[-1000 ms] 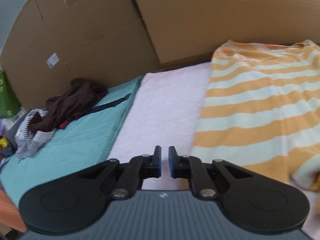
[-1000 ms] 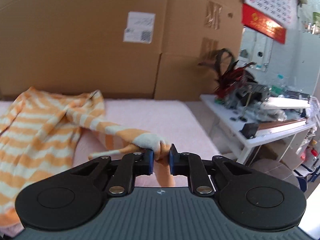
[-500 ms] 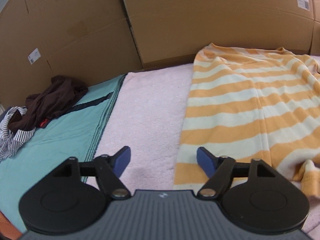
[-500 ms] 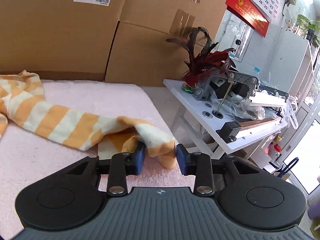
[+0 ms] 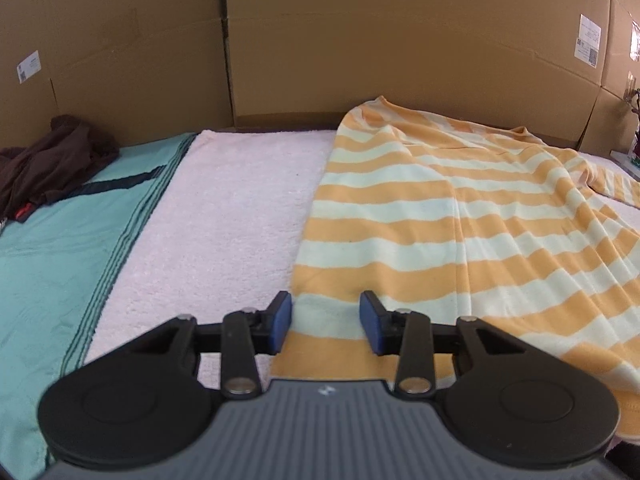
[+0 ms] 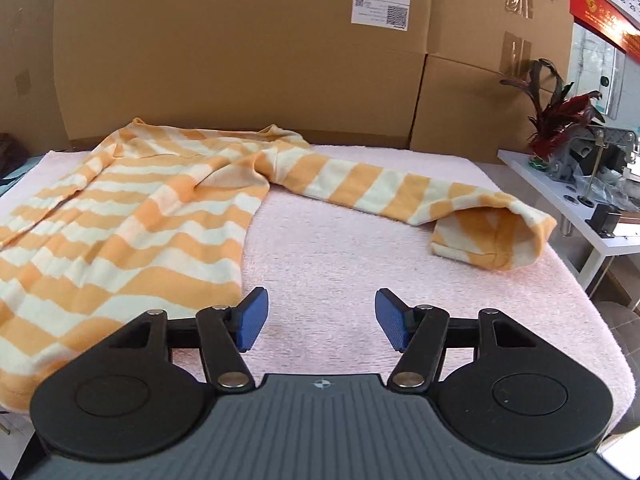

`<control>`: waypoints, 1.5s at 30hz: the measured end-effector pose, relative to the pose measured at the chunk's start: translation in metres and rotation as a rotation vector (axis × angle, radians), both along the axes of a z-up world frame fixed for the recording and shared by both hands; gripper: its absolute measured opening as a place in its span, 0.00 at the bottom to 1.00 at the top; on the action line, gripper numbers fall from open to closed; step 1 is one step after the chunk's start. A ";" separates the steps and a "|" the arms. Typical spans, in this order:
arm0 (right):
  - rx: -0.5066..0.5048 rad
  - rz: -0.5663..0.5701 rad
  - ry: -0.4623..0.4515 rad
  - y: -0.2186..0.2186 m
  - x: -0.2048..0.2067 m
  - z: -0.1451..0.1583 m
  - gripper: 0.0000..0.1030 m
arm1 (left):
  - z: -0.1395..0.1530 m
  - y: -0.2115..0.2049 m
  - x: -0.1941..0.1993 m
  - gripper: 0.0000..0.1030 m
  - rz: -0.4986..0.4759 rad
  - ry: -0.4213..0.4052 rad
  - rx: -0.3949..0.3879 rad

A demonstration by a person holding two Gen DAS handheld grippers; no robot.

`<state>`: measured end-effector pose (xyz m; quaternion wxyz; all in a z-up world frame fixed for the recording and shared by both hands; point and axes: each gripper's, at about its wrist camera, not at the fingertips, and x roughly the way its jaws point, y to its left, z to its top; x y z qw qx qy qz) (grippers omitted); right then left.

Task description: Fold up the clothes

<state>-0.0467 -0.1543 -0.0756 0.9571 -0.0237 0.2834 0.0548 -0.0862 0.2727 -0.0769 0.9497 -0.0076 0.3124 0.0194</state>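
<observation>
Since the frame a second ago, my right gripper [image 6: 318,322] has let go of the sleeve cuff [image 6: 494,236] it was pinching, and the cuff now lies on the pink towel [image 6: 340,248] ahead and to the right of the blue pads, well apart from them. Its jaws stand wide and are opening, with only bare towel between them. My left gripper [image 5: 325,322], which was nearly closed over the towel, now sits at the near left corner of the orange-and-cream striped sweater [image 5: 440,216]; its jaws are at a narrow-to-medium gap and closing, with the hem corner lying between the pads, and I cannot tell whether the pads press on the cloth. In the right wrist view the sweater lies spread flat on the towel, body at left, one sleeve stretched out to the right and doubled back at the cuff near the towel's right edge. In the left wrist view a teal cloth [image 5: 52,264] borders the towel on the left, with a dark brown garment [image 5: 52,164] bunched at its far end. Cardboard boxes [image 6: 248,48] stand along the back. A white side table [image 6: 580,208] at right carries a red-leaved plant [image 6: 560,112] and assorted hardware.
</observation>
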 end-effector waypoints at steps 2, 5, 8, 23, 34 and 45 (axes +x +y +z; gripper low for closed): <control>0.018 0.017 0.004 0.004 0.003 -0.001 0.61 | 0.000 -0.003 0.000 0.12 0.007 -0.013 0.018; 0.034 0.016 -0.011 0.008 0.006 0.002 0.61 | 0.000 -0.009 0.000 0.01 0.018 -0.028 0.065; 0.062 0.011 -0.018 0.007 0.006 0.005 0.61 | 0.012 0.000 0.004 0.01 0.060 -0.059 0.107; 0.121 0.050 0.019 -0.015 -0.004 0.015 0.61 | 0.036 0.089 0.033 0.48 0.239 0.047 0.269; -0.067 0.438 0.126 0.010 -0.046 0.006 0.61 | 0.013 -0.058 -0.071 0.69 -0.399 -0.038 0.261; 0.032 0.426 0.034 0.033 -0.058 -0.006 0.61 | 0.006 -0.090 -0.059 0.31 -0.460 0.025 0.146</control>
